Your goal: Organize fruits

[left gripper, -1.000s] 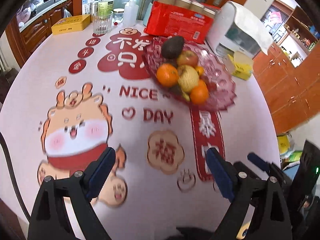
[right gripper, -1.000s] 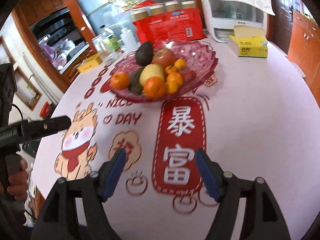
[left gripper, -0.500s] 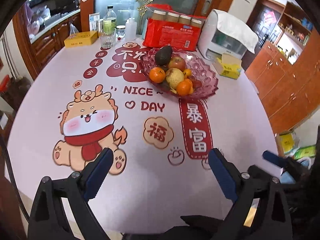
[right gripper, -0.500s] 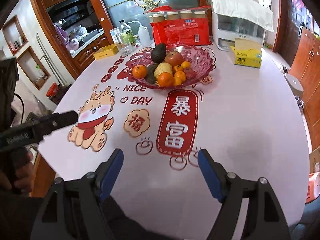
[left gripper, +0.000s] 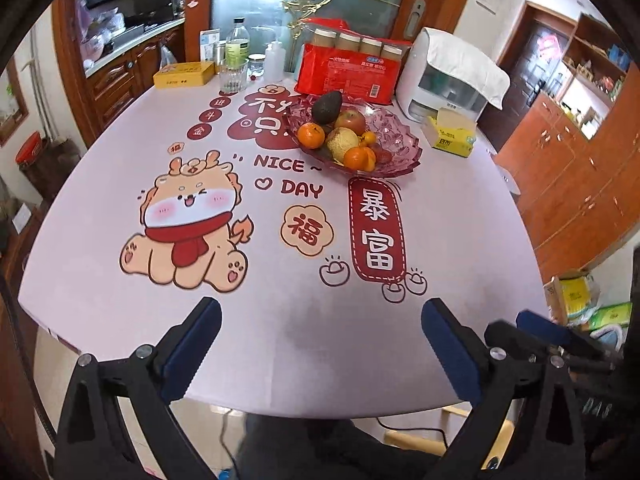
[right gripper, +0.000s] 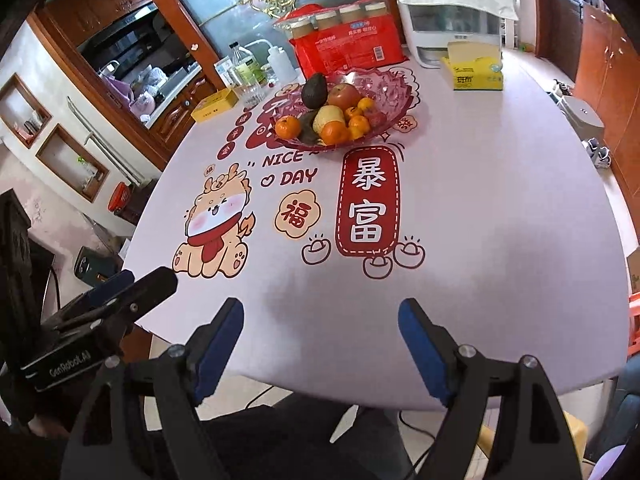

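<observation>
The left gripper point(left gripper: 320, 336) and right gripper point(right gripper: 320, 330) hang spread wide and empty at the table's point(left gripper: 460, 216) near edge. All the fruit sits heaped in the pink glass bowl point(left gripper: 400, 136) far across; the avocado point(left gripper: 327, 107) perched atop could roll out if a reach nudges the pile.

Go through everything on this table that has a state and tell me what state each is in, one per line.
Left gripper: open, empty, above the near table edge.
Right gripper: open, empty, above the near table edge.
Fruit bowl: upright, holding fruit.
Avocado: on top of the pile, in the bowl.
Tissue box: opened, a tissue sticking out.
Drinking glass: upright.
Clear bottle: upright, capped.
</observation>
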`<state>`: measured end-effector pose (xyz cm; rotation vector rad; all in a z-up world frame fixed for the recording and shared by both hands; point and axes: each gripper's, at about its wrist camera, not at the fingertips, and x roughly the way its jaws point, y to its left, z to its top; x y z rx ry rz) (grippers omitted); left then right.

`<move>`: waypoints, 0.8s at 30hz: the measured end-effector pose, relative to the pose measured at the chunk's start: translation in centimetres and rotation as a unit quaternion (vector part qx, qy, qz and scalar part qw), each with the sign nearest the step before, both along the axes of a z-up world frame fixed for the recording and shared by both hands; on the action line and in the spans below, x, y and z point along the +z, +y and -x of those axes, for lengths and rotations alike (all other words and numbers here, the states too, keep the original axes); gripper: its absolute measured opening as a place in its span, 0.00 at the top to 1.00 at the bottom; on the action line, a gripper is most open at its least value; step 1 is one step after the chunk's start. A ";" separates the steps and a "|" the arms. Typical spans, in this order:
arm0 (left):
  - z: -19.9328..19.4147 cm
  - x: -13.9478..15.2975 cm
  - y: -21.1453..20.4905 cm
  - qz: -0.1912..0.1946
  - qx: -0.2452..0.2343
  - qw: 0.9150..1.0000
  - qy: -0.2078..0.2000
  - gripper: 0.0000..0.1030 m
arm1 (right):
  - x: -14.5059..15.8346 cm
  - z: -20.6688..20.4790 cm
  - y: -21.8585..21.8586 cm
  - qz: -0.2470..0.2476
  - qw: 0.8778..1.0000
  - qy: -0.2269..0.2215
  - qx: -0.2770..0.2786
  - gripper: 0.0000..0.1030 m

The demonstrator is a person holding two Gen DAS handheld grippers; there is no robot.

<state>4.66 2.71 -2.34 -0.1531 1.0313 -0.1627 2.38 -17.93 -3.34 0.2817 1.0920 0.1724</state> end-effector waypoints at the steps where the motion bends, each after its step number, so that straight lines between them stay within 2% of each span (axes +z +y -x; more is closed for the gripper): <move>1: 0.2 0.0 0.0 0.003 0.005 1.000 -0.001 0.02 | 0.0 0.6 0.2 0.003 1.000 -0.006 0.001 0.22; 6: 0.9 0.0 -0.4 0.002 0.009 1.000 -0.010 0.01 | 0.2 2.0 0.6 0.016 1.000 -0.015 0.012 0.20; 11: 1.3 0.6 -1.0 -0.017 0.005 0.999 -0.032 0.01 | 0.5 2.3 0.9 0.017 0.999 -0.032 0.015 0.11; 17: 2.1 1.1 -1.1 -0.038 0.015 0.998 -0.045 0.01 | 0.4 2.5 1.5 0.025 0.999 -0.031 0.017 0.00; 20: 2.5 1.3 -0.8 -0.049 0.023 0.997 -0.052 0.01 | 0.3 2.6 1.6 0.028 0.999 -0.026 0.016 0.00; 24: 2.6 1.7 -0.2 -0.048 0.037 0.996 -0.061 0.01 | 1.0 2.8 2.0 0.038 0.998 -0.044 0.016 0.00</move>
